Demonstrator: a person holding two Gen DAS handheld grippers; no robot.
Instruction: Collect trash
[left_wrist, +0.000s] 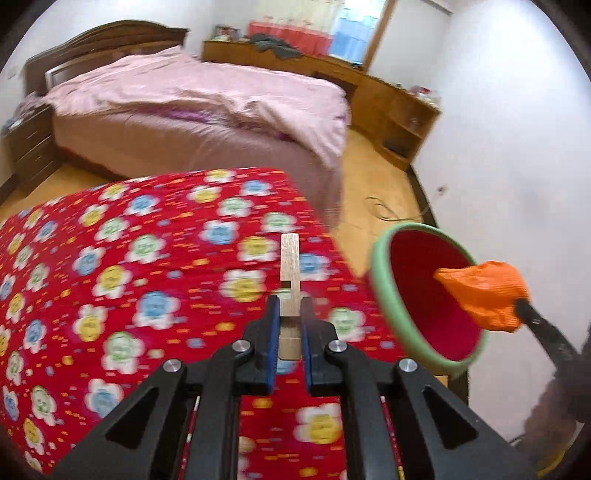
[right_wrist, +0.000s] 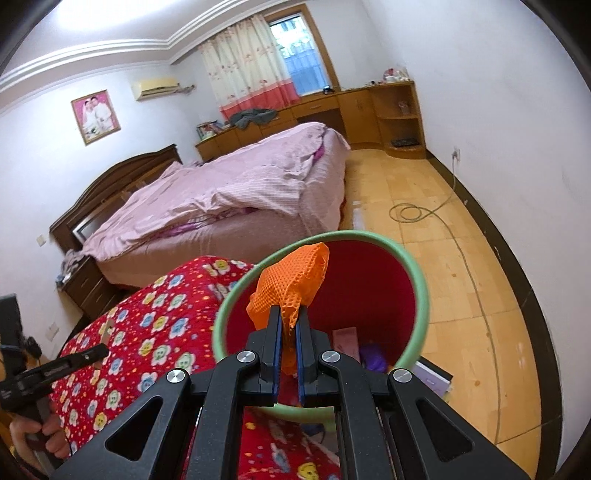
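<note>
Through my left wrist view, my left gripper (left_wrist: 289, 314) is clamped on a small wooden block (left_wrist: 289, 275), long axis pointing away over the flowered red cloth (left_wrist: 122, 280); the green-rimmed bin (left_wrist: 384, 295) lies to its right.

Through my right wrist view, my right gripper (right_wrist: 289, 325) pinches an orange mesh scrap (right_wrist: 295, 280) over the bin's near rim, so this hand is nearer.

A bed (right_wrist: 236, 192) with a pink cover stands on the yellow floor (right_wrist: 443, 280). White walls (right_wrist: 498, 92), a window (right_wrist: 303, 59) with curtains (right_wrist: 243, 62), brown shelves (right_wrist: 399, 118).
</note>
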